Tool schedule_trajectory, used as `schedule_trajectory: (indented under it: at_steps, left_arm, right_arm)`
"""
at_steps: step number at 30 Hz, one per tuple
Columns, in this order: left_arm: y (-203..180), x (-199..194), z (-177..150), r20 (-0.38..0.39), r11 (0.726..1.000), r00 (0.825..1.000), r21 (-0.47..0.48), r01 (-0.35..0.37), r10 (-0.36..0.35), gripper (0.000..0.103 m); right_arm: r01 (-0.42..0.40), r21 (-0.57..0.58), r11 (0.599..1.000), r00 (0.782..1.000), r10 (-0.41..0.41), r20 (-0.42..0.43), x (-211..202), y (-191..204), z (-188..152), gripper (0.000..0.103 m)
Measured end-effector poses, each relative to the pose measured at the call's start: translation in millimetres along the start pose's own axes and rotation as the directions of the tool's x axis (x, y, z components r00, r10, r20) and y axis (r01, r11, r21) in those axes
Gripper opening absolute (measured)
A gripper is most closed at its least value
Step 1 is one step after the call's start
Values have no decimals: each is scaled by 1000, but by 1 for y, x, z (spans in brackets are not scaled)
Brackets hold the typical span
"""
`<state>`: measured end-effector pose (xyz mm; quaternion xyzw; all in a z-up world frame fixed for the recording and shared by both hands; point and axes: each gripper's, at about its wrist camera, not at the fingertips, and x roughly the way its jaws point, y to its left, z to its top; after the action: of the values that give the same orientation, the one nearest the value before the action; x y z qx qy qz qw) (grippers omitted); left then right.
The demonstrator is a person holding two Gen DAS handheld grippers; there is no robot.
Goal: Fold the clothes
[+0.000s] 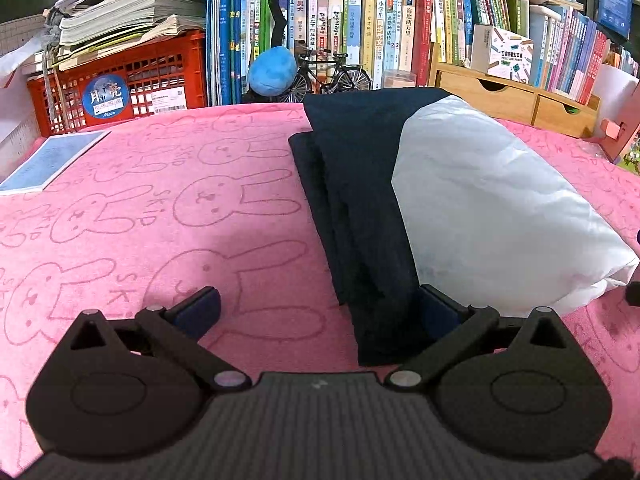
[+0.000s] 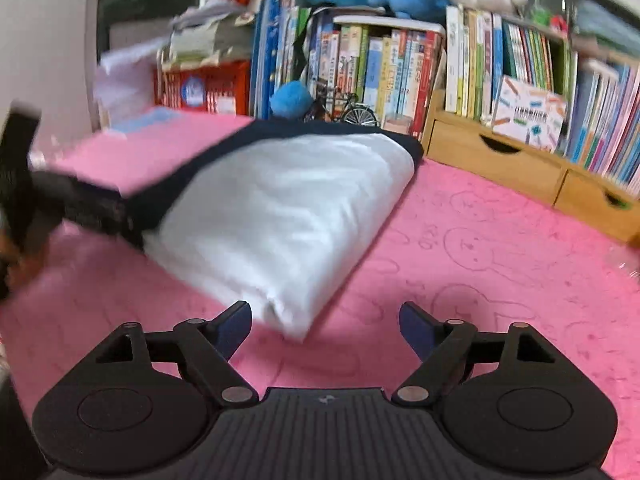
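A folded garment, navy (image 1: 360,208) on its left side and white (image 1: 492,208) on its right, lies on a pink rabbit-print cloth (image 1: 160,220). My left gripper (image 1: 318,312) is open; its right finger rests by the navy edge at the garment's near end. In the right wrist view the white part (image 2: 280,216) and navy part (image 2: 168,196) lie ahead. My right gripper (image 2: 326,330) is open and empty, just short of the white near corner. The left gripper shows blurred at the left edge (image 2: 24,184).
A red crate (image 1: 120,84) with stacked papers, a bookshelf (image 1: 360,20), a blue plush ball (image 1: 274,70), a toy bicycle (image 1: 332,76) and wooden drawers (image 1: 516,100) line the back. A blue booklet (image 1: 48,162) lies at the left.
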<state>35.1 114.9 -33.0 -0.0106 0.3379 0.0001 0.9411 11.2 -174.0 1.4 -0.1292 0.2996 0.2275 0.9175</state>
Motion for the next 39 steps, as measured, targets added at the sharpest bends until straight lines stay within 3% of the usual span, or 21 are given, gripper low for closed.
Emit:
schedule_trajectory:
  at_steps: [2, 6, 11, 15, 20, 26, 35, 39]
  left_arm:
    - [0, 0, 0, 0, 1000, 1000, 0, 0, 0, 103]
    - [-1, 0, -1, -1, 1000, 1000, 5, -5, 5, 103]
    - [0, 0, -1, -2, 1000, 1000, 6, -5, 5, 103]
    - [0, 0, -1, -3, 1000, 1000, 10, -6, 6, 103]
    - [1, 1, -1, -3, 1000, 1000, 12, 0, 0, 103]
    - [-4, 1, -2, -4, 997, 999, 55, 54, -54, 103]
    - [-17, -1, -6, -18, 973, 986, 155, 168, -168, 103]
    - [-20, -3, -8, -27, 958, 977, 192, 211, -210, 103]
  right_arm:
    - [39, 22, 999, 999, -39, 16, 7, 5, -2, 81]
    - [112, 139, 984, 994, -110, -18, 35, -2, 2, 69]
    - [228, 108, 968, 974, -228, -13, 63, 6, 20, 68]
    - [350, -16, 937, 936, -349, 41, 65, 20, 20, 43]
    - [478, -202, 855, 878, -457, 144, 58, 44, 9, 43]
    - [546, -254, 798, 838, -515, 182, 42, 53, -1, 44]
    - [590, -226, 775, 807, -574, 139, 3, 68, -41, 50]
    - [574, -174, 800, 819, -566, 100, -11, 75, -59, 50]
